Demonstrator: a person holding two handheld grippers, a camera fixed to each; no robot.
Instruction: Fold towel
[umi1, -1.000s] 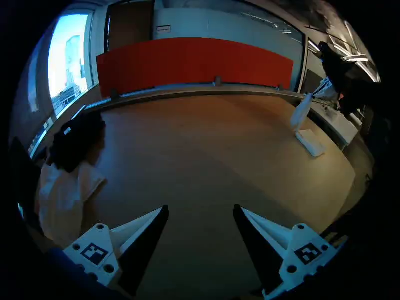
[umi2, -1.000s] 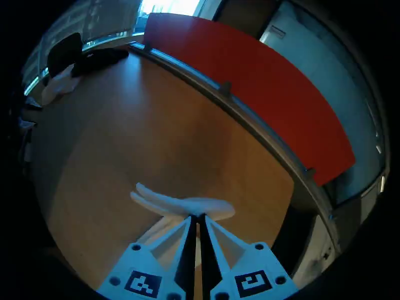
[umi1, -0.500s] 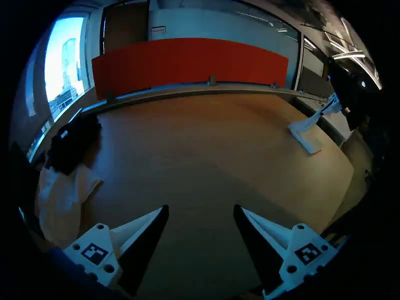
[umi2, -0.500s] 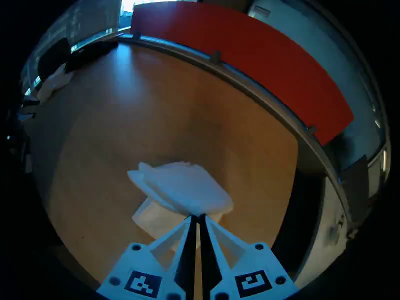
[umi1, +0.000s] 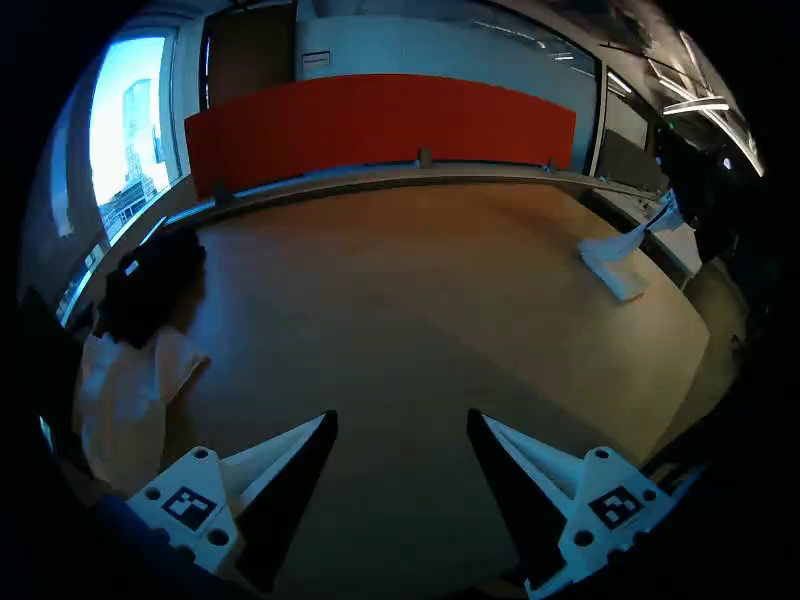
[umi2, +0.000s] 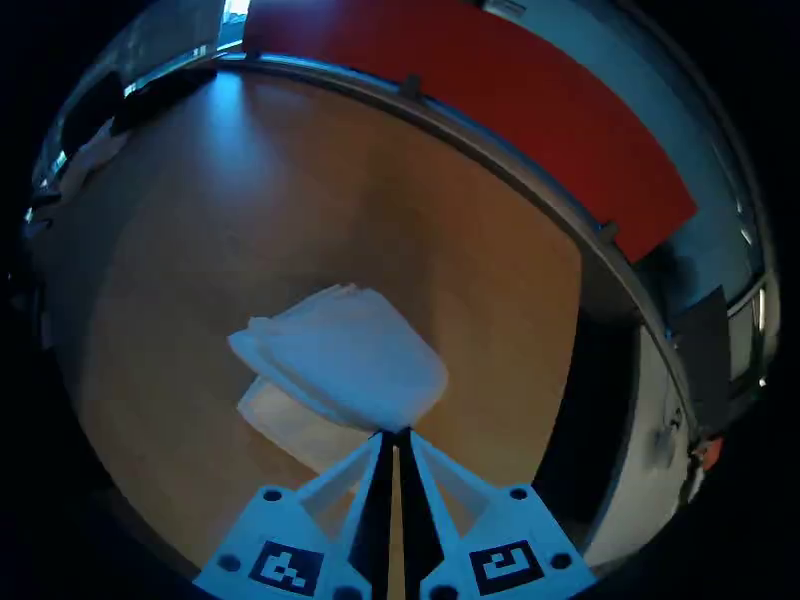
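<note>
Wooden worktop (umi1: 400, 300) runs up to a red screen (umi1: 380, 120). Your left gripper (umi1: 400, 440) hangs over the wood, fingers spread wide. Your right gripper (umi2: 397, 450) is clamped on the towel (umi2: 340, 360), its top layer raised off the rest, near the screen's right end.

We see a soft white cloth towel (umi2: 340, 360) with a matt look (its layers show at one edge). The wide brown wooden table top (umi1: 400, 290) is smooth and shines a little. The left gripper (umi1: 400, 414) has white plastic fingers (umi1: 560, 475), smooth and matt.
</note>
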